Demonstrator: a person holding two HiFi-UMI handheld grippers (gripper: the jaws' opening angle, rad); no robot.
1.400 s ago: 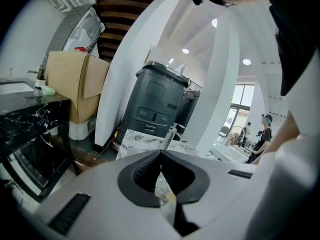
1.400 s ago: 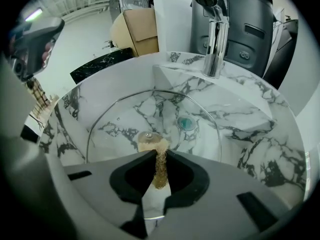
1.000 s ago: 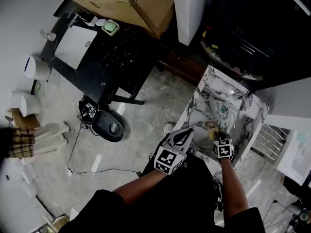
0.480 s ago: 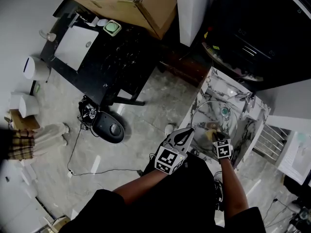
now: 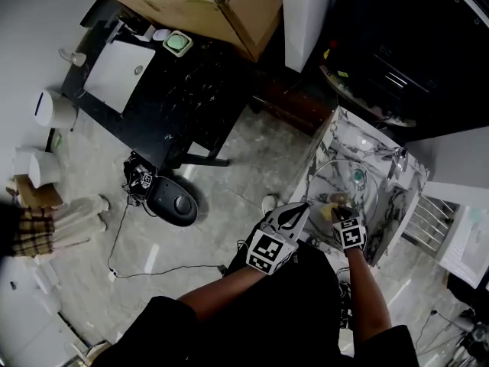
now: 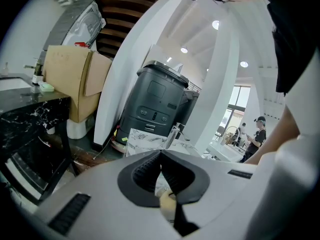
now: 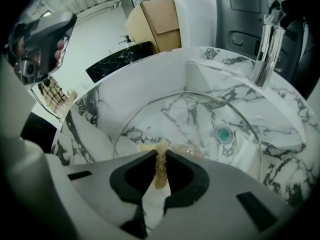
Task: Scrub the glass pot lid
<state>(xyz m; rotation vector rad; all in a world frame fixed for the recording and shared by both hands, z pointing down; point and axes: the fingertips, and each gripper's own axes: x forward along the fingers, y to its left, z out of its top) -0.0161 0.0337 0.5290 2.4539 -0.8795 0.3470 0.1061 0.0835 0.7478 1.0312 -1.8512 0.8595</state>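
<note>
Little has changed in the last sec: both grippers stay at the sink's near edge, and the whole head view sits slightly further right.

Right gripper (image 7: 160, 156): jaws clamped on a gold mesh scrubber (image 7: 159, 171), which stands up between the pads. Its top edge is pressed to the glass lid (image 7: 200, 111). The lid lies inside the sink (image 7: 150, 79) and spans most of the basin. Its beige knob (image 7: 198, 154), w/ a small screw, is just right of the scrubber.

Left gripper (image 5: 303, 208): jaws together at the tips, close to the lid's left rim. Nothing can be made out between the pads. Contact w/ the rim cannot be confirmed. A pale yellow blob shows through the gap behind the tips; can't identify it.

Surface: white marble-pattern basin w/ dark veins. A teal drain (image 7: 224, 133) shows through the glass. A chrome tap (image 7: 264, 49) stands at the far rim.

Room:
- Grey stone-look floor (image 5: 229, 178).
- Black table (image 5: 183, 90) to the left, carrying a white board (image 5: 118, 73).
- Open cardboard box (image 5: 206, 6) at the table's far end.
- Round black device (image 5: 174, 199) on the floor, w/ cables beside it.
- Dark grey machine (image 6: 157, 104) behind the sink.
- A person (image 6: 258, 134) stands well off in the bkgd.
</note>
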